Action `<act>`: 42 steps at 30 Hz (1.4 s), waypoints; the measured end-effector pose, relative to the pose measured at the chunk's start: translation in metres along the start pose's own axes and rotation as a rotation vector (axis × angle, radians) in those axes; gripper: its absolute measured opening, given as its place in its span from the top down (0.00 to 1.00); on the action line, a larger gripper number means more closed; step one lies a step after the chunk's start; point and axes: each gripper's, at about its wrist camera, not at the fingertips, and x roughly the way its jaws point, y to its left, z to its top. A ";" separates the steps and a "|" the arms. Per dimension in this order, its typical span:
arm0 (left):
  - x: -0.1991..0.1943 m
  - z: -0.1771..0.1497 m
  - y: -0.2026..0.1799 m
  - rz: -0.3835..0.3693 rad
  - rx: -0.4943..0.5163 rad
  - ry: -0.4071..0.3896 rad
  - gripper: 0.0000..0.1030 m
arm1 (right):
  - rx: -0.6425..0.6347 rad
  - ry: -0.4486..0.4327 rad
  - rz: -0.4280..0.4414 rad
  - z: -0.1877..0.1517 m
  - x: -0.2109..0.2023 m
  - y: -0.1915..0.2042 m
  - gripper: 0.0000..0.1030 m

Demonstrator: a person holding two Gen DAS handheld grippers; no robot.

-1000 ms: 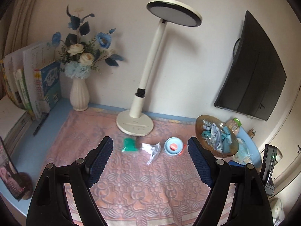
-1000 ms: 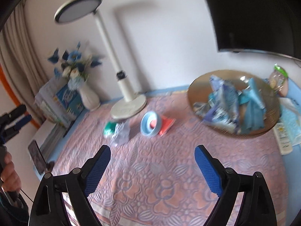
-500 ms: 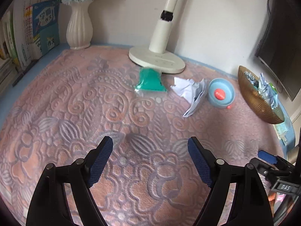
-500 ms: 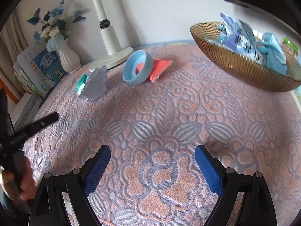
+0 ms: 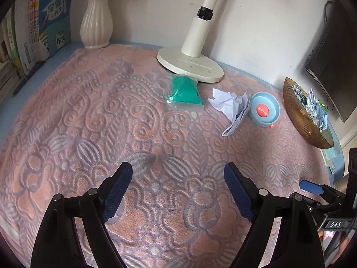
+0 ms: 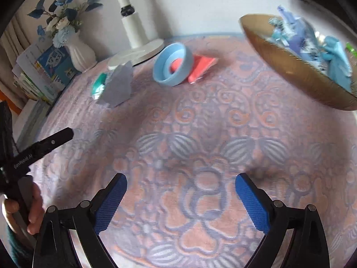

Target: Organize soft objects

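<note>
A green soft pouch (image 5: 185,90) lies by the lamp base, beside a crumpled white paper (image 5: 232,107) and a blue ring-shaped dish (image 5: 265,111) with an orange piece inside. In the right wrist view the same green pouch (image 6: 99,86), grey-white paper (image 6: 118,84) and blue dish (image 6: 173,63) appear, with a red pouch (image 6: 200,68) under the dish's rim. A golden bowl (image 6: 287,67) at the right holds several blue and white soft packets. My left gripper (image 5: 178,173) hangs over the patterned mat, jaws opening, nothing between them. My right gripper (image 6: 180,184) likewise is opening and empty.
A pink patterned mat (image 5: 89,122) covers the table. A white lamp base (image 5: 189,63), a white vase (image 5: 96,24) and upright books (image 5: 44,22) stand at the back. A dark monitor (image 5: 334,55) hangs at the right. A hand (image 6: 33,212) holds the other gripper at the left.
Both grippers have dropped toward the mat and tipped downward, so the objects now sit higher and larger in view. The right jaws have widened slightly.
</note>
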 end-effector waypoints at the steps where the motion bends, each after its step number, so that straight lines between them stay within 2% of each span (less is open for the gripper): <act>1: -0.004 0.006 -0.001 0.003 0.016 0.004 0.19 | 0.000 0.022 0.055 0.010 -0.001 0.006 0.06; 4: -0.009 0.031 -0.005 0.002 0.059 -0.007 0.19 | -0.010 -0.024 0.120 0.041 -0.006 0.025 0.06; 7: -0.004 0.061 -0.003 0.014 0.055 -0.076 0.20 | -0.049 -0.083 0.133 0.067 0.000 0.045 0.06; 11: 0.031 0.097 0.008 -0.082 -0.031 -0.064 0.21 | -0.086 -0.118 0.179 0.088 0.021 0.067 0.06; 14: 0.057 0.107 0.005 -0.111 -0.021 -0.047 0.21 | -0.138 -0.134 0.127 0.095 0.038 0.078 0.10; 18: 0.078 0.101 -0.002 -0.111 0.014 -0.032 0.21 | -0.172 -0.129 0.092 0.107 0.063 0.079 0.23; 19: 0.083 0.098 -0.002 -0.111 0.018 -0.025 0.26 | -0.165 -0.129 0.098 0.109 0.069 0.077 0.27; 21: 0.090 0.095 -0.004 -0.072 0.030 -0.003 0.28 | -0.152 -0.128 0.112 0.111 0.077 0.075 0.28; 23: 0.088 0.095 -0.007 -0.074 0.040 -0.022 0.31 | -0.153 -0.116 0.109 0.108 0.086 0.076 0.44; 24: 0.090 0.095 -0.008 -0.068 0.042 -0.016 0.38 | -0.165 -0.112 0.098 0.107 0.087 0.078 0.46; 27: 0.091 0.093 -0.010 -0.069 0.053 -0.022 0.66 | -0.205 -0.143 0.083 0.103 0.082 0.084 0.59; 28: 0.093 0.092 -0.011 -0.074 0.055 -0.011 0.66 | -0.214 -0.147 0.079 0.101 0.082 0.085 0.62; 32: 0.087 0.087 -0.019 -0.035 0.083 -0.049 0.67 | -0.248 -0.180 0.060 0.089 0.069 0.088 0.63; 35: 0.072 0.076 -0.028 -0.006 0.103 -0.104 0.67 | -0.251 -0.139 0.073 0.076 0.065 0.086 0.63; 37: 0.066 0.068 -0.026 -0.002 0.077 -0.112 0.67 | -0.232 -0.115 0.088 0.060 0.057 0.077 0.64; 42: 0.032 0.037 -0.023 -0.033 0.005 -0.146 0.67 | -0.156 -0.137 0.125 0.027 0.024 0.046 0.64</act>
